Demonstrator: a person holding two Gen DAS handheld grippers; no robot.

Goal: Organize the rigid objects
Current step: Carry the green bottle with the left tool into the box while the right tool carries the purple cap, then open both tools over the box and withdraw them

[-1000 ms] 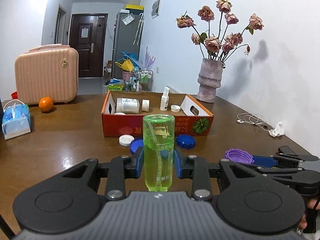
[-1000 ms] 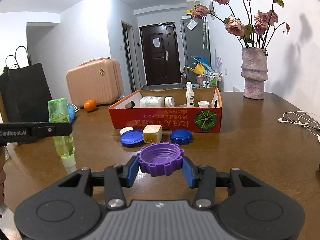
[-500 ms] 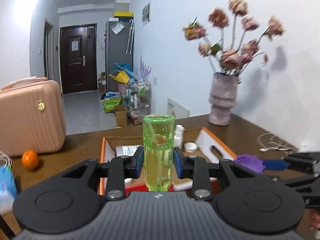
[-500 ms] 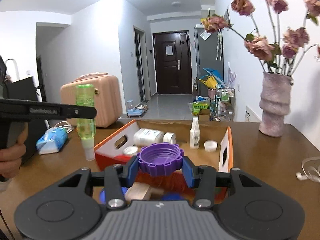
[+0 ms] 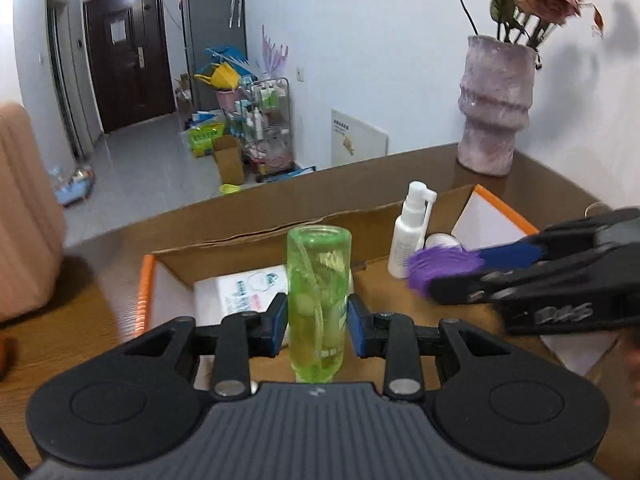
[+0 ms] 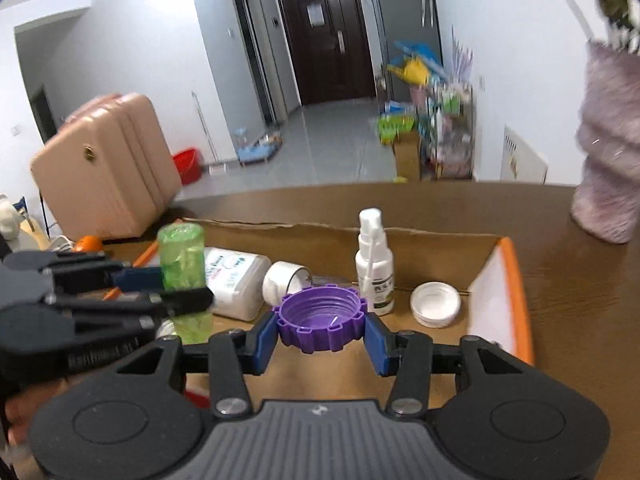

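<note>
My left gripper (image 5: 318, 326) is shut on a clear green bottle (image 5: 319, 280), held upright over the left part of an open cardboard box (image 5: 145, 280). My right gripper (image 6: 320, 338) is shut on a purple ridged cap (image 6: 320, 316), open side up, over the middle of the same box (image 6: 516, 280). In the right wrist view the green bottle (image 6: 182, 256) and the left gripper (image 6: 176, 284) hang at the left. In the left wrist view the purple cap (image 5: 436, 264) shows blurred at the right.
Inside the box lie a white flat bottle (image 6: 234, 276), a small white jar (image 6: 282, 280), a standing white spray bottle (image 6: 374, 276) and a white lid (image 6: 436, 304). A vase with dried roses (image 5: 494, 108) stands behind on the right. A pink suitcase (image 6: 108, 168) and an orange (image 6: 88, 244) are at the left.
Both grippers have travelled forward from the near table to above the box, each keeping its object. The loose blue lids and the plug on the table have dropped out of view.
</note>
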